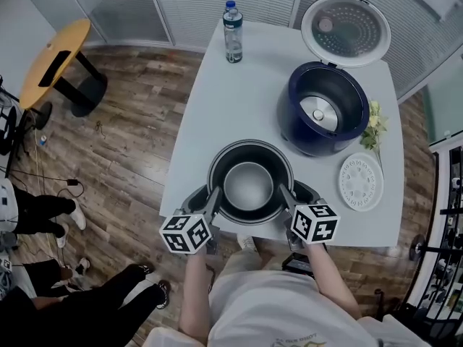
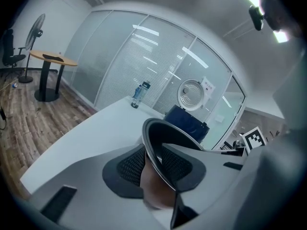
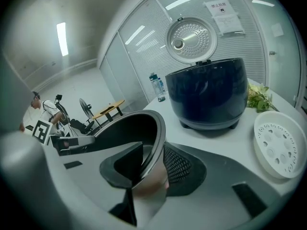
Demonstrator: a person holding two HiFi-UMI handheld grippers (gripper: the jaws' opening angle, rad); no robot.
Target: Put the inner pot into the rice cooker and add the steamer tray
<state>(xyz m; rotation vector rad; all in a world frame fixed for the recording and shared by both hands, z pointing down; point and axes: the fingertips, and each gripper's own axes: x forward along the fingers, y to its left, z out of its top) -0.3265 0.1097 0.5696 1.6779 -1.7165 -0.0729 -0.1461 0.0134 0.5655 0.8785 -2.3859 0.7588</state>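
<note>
Nothing is in the cooker yet, so the whole job is ahead of me. The inner pot [image 1: 249, 183] stands on the white table [image 1: 239, 100] at the near edge, right in front of the person and well short of the rice cooker [image 1: 293, 125]. The cooker's lid [image 1: 345, 29] is up and its well is empty, with the heating plate showing. The steamer tray [image 1: 360, 181] lies flat on the table just to the right of the cooker's front, untouched. I judge this to be the pick-up of the pot; the lift, the carry to the cooker, the drop-in and then the tray all remain.

Both grippers come in from the near edge, pointing forward and down, one on each side of the pot. Their marker cubes sit back towards the person, a fairly even two-handed pose.

The left gripper [image 1: 214, 194] has its jaws partly closed over the pot's left rim, one pad inside the wall and one outside, and both look pressed against it. The right gripper [image 1: 283, 192] straddles the right rim the same way, jaws a little wider. The outer pad sits against the rim, but I can't tell whether the inner one presses yet
</note>
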